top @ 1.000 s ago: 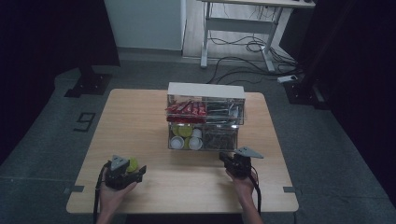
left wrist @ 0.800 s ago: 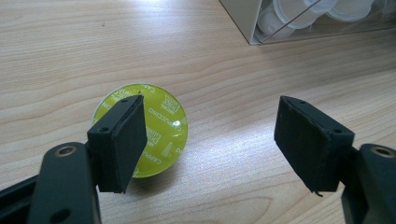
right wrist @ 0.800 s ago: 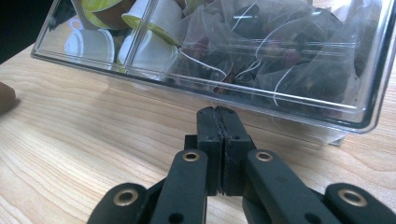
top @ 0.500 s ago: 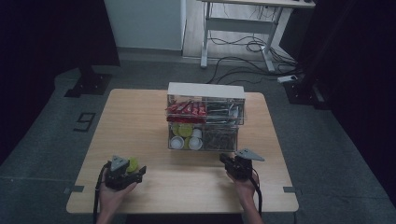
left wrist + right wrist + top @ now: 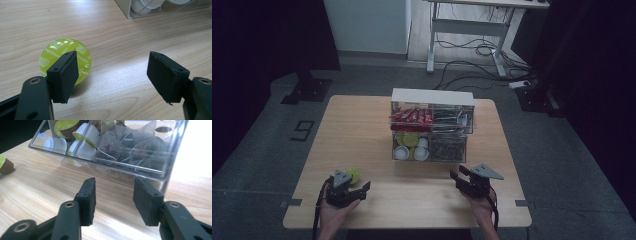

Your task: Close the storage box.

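At the left of the wooden table (image 5: pixel 362 125) our left gripper (image 5: pixel 351 188) stands with its jaws wide apart and nothing between them. The green-lidded coffee capsule (image 5: pixel 65 60) sits lid-up on the bare wood, just beyond the tip of that gripper's left pad (image 5: pixel 64 75) in the left gripper view, so it lies off to the side of the gap rather than in it. We judge that a small sideways shift of the left hand would centre the jaws around it.

Toward the middle stands the clear compartment organiser (image 5: pixel 432 125), with more capsules in its lower left bin and tea bags (image 5: pixel 130 147) beside them.

At the right, our right gripper (image 5: pixel 463 179) has just been opening; its jaws hold nothing and point at the organiser's front wall. The left hand is plainly nearer the loose capsule.
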{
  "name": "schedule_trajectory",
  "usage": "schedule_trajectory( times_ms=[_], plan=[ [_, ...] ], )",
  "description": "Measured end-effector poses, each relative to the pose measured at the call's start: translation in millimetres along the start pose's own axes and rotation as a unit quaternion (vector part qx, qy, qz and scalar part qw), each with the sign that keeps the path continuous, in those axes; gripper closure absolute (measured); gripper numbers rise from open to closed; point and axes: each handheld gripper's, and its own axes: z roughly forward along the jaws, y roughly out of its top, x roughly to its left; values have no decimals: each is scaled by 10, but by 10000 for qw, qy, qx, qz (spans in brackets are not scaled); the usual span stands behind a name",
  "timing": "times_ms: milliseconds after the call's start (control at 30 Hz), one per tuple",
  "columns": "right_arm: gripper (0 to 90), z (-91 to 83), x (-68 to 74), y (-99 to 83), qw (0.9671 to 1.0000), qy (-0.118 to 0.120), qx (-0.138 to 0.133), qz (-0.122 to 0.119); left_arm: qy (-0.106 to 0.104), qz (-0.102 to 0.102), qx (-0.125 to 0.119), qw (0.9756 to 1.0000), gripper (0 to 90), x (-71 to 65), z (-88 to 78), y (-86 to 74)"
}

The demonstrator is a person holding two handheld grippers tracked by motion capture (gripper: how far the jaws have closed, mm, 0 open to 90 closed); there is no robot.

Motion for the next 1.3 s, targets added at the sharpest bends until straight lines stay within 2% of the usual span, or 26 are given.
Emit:
schedule_trajectory(
  times_ms=[267, 600, 833, 1133, 1300],
  plan=[
    [483, -240, -126, -118, 9998, -171, -61, -108, -17, 89, 16, 10000, 254, -23, -41, -44],
    [471, -444, -296, -318, 9995, -295, 54, -24, -91, 193, 101, 9997, 255, -56, -24, -129],
    [460, -465, -316, -434, 9994, -305, 171, 9, -147, 231, 96, 9996, 255, -51, -18, -142],
    [455, -453, -289, -437, 9993, -307, 199, -11, -170, 205, 67, 9996, 255, -43, -38, -139],
    [450, -438, -289, -443, 9993, -309, 219, -10, -251, 160, 52, 9995, 255, -53, -49, -127]
  ],
)
